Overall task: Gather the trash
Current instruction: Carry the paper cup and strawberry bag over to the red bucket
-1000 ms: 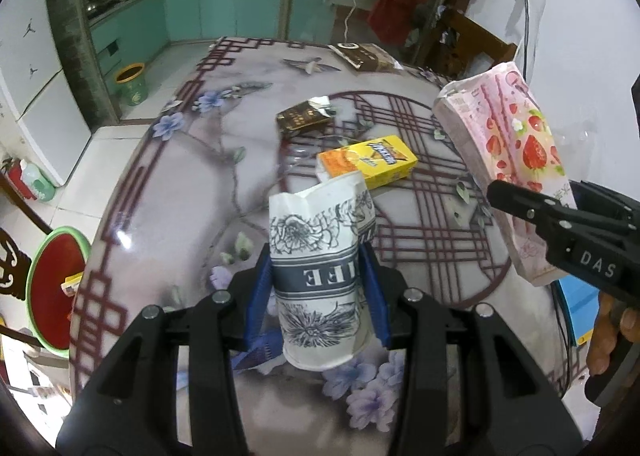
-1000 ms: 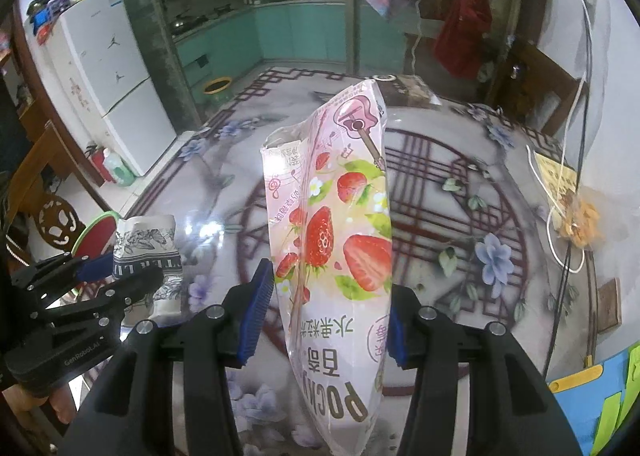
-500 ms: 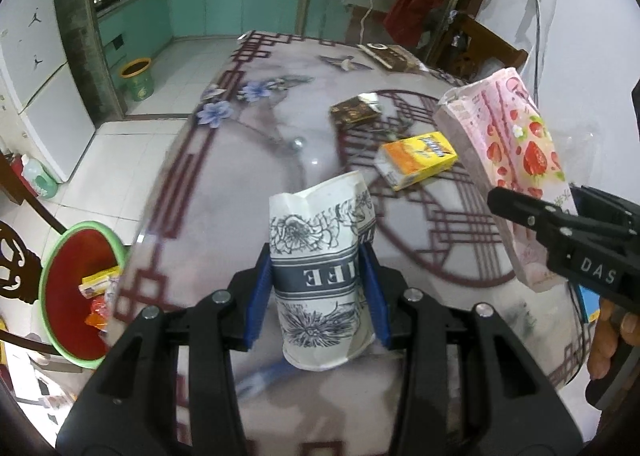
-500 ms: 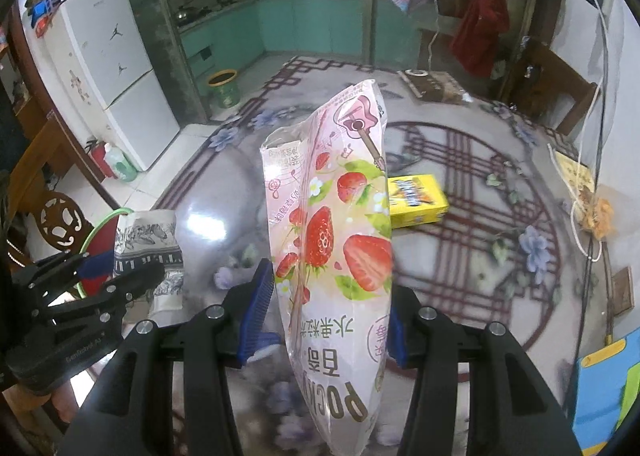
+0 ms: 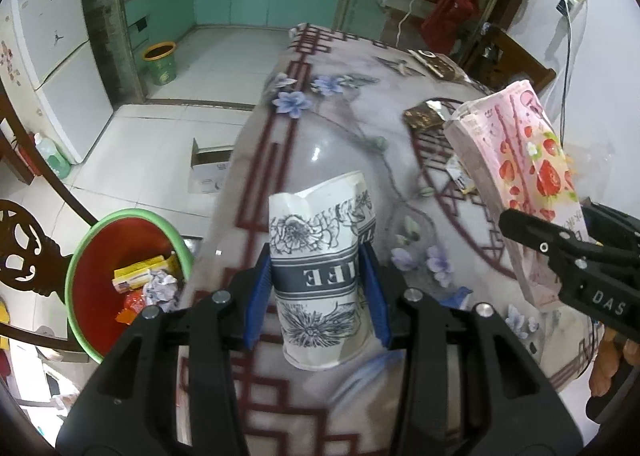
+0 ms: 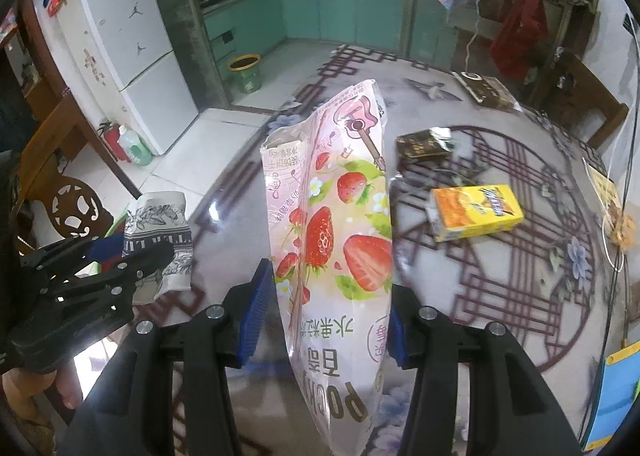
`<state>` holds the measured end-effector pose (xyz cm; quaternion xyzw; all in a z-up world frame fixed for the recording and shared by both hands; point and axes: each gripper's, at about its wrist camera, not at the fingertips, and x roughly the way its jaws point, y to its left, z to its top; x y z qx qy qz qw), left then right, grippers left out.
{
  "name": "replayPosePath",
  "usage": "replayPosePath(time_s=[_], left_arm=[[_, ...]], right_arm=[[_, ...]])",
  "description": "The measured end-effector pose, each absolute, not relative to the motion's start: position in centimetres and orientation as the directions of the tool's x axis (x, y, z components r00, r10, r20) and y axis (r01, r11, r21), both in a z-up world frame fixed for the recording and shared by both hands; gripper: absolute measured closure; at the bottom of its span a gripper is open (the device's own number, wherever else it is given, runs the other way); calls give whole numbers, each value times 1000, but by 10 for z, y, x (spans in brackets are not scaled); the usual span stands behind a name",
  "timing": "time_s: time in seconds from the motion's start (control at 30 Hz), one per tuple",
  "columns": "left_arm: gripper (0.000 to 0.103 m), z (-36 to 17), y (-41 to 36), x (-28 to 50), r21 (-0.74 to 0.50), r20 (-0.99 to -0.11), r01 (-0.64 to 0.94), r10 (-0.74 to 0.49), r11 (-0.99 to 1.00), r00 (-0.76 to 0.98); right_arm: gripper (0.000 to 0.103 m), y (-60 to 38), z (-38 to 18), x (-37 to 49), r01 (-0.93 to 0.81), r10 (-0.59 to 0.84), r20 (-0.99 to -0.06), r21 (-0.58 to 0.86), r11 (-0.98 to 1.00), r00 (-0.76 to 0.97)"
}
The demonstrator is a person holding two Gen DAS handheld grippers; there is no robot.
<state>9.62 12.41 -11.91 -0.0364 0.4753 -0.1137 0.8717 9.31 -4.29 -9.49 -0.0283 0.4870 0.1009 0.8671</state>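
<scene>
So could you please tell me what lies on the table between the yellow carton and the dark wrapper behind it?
In the right wrist view, only bare patterned tabletop separates the yellow carton from the dark wrapper.

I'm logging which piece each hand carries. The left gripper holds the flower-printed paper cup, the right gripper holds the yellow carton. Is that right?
Not quite. The left gripper does hold the paper cup, but the right gripper holds the pink strawberry snack bag. The right wrist view shows the yellow carton lying on the table.
</scene>
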Motion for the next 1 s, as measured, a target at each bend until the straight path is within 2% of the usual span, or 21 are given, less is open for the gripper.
replayPosePath(time_s=[0.43,1.0], left_arm=[[62,-120,193,106,-164,-821,106,-195,981,536],[62,-132,291,116,-159,-839,-53,-106,986,534]], right_arm=[[55,32,-92,107,-268,190,-848,58,962,495],[55,133,-101,132,-393,263,-859,80,916,439]])
